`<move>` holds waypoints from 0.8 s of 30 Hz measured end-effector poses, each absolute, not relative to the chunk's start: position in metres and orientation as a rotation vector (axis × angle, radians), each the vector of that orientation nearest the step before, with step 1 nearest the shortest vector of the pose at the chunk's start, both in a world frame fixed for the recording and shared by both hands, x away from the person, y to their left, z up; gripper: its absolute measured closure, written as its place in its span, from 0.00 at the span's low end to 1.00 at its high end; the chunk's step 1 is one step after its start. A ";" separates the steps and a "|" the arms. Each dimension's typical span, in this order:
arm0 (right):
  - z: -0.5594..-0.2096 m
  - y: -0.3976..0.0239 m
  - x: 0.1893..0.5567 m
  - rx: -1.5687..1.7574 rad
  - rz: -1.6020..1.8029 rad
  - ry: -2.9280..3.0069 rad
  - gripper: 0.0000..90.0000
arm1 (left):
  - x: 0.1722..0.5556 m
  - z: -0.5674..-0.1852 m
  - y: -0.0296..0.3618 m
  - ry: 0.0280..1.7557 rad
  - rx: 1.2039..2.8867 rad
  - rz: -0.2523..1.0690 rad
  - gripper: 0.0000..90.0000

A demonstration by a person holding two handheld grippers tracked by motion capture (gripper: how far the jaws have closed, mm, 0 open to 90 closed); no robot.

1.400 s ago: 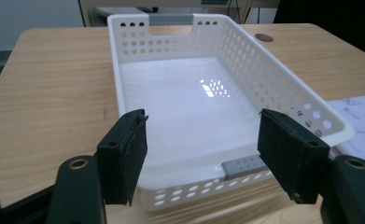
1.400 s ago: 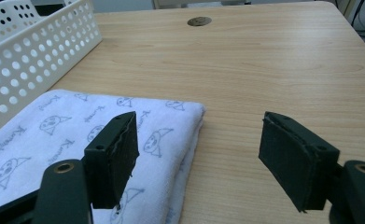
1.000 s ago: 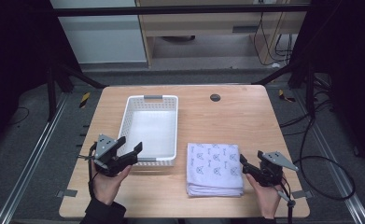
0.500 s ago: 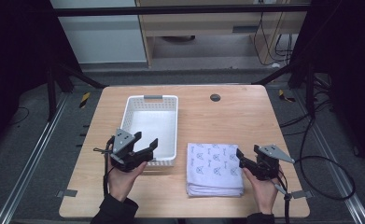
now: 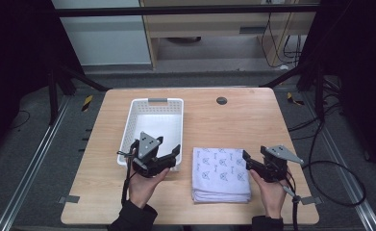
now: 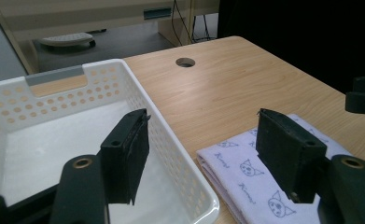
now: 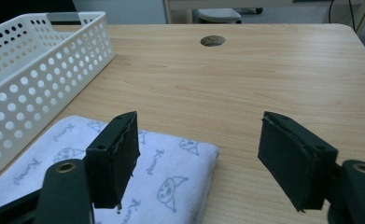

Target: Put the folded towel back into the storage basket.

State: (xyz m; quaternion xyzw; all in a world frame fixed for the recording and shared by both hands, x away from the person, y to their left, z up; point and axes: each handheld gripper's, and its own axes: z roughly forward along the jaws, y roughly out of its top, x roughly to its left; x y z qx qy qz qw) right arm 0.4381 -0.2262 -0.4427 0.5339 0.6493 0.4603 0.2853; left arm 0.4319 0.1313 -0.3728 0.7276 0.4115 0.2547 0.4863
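A folded white towel [image 5: 220, 173] with small cat prints lies on the wooden table [image 5: 233, 125], right of a white perforated basket [image 5: 156, 126]. The basket [image 6: 45, 140] is empty. My left gripper [image 5: 169, 155] is open, held over the basket's near right corner, with the towel [image 6: 250, 172] just to its right. My right gripper [image 5: 247, 160] is open at the towel's right edge, one jaw over the towel [image 7: 161, 182] and one over bare wood. Neither holds anything.
A round cable hole [image 5: 221, 100] sits at the table's far middle. Cables [image 5: 320, 168] trail off the right side. Metal frame posts [image 5: 56, 86] stand beside the table, and a cabinet [image 5: 209, 24] lies beyond it.
My left gripper has moved right, from the table's left edge to the basket's near right corner. My right gripper has shifted left to the towel's right edge.
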 end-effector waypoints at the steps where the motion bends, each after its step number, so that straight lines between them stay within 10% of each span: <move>1: -0.442 -0.227 0.439 1.426 1.236 1.736 0.33 | 0.430 -0.374 0.129 1.000 1.763 0.622 0.38; 24: -0.448 -0.225 0.451 1.436 1.213 1.799 0.37 | 0.402 -0.417 0.106 1.019 1.822 0.542 0.43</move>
